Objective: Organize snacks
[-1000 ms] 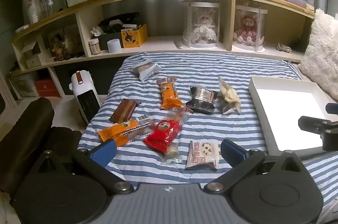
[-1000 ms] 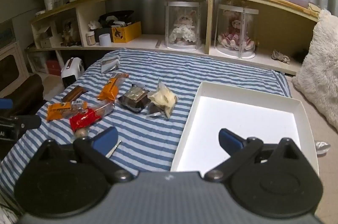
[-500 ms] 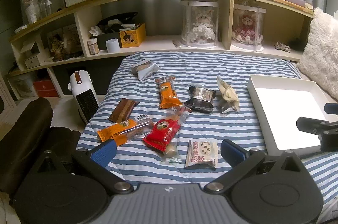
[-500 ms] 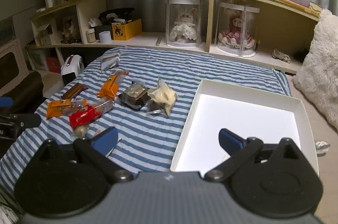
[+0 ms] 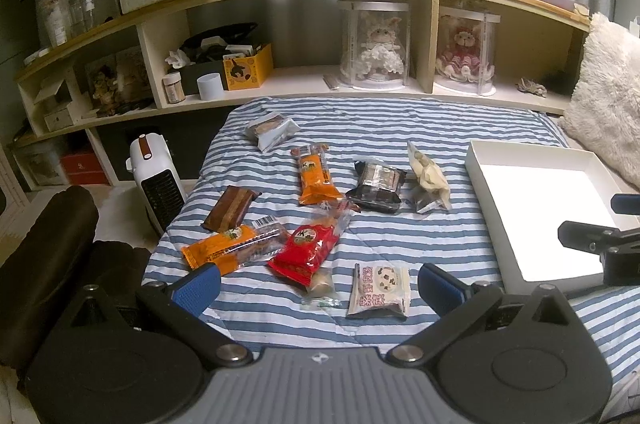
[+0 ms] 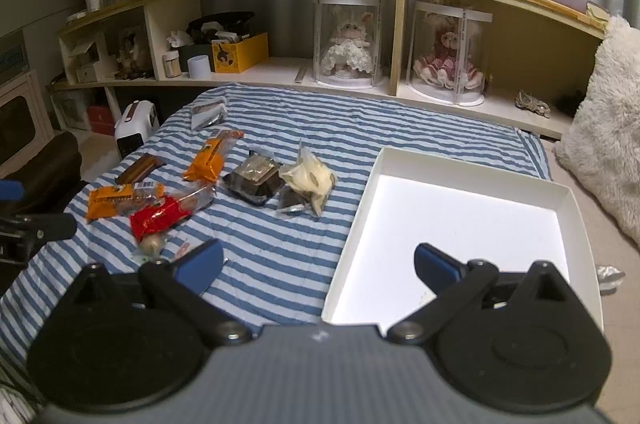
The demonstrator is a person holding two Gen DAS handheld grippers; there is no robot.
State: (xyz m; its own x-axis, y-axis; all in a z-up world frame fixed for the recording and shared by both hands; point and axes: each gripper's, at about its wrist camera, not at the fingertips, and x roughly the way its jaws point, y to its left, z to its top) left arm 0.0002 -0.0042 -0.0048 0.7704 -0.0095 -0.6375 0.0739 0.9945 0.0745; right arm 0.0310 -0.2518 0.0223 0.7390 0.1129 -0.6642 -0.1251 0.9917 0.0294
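We hold the left hand-held gripper [image 5: 319, 282] spread wide and empty above the near edge of the bed [image 5: 400, 128]. Between its fingers lies the cookie packet [image 5: 379, 286]. Beyond it lie the red packet [image 5: 308, 250] and an orange packet [image 5: 228, 248], touching. Farther on lie a brown bar [image 5: 231, 207], a second orange packet [image 5: 316, 176], a dark packet [image 5: 377, 184] and a pale bag [image 5: 428, 178]. Farthest lies a grey packet [image 5: 272, 131]. We hold the right hand-held gripper [image 6: 316, 264] spread and empty over the near edge of the white tray [image 6: 460, 176], which sits right of the snacks.
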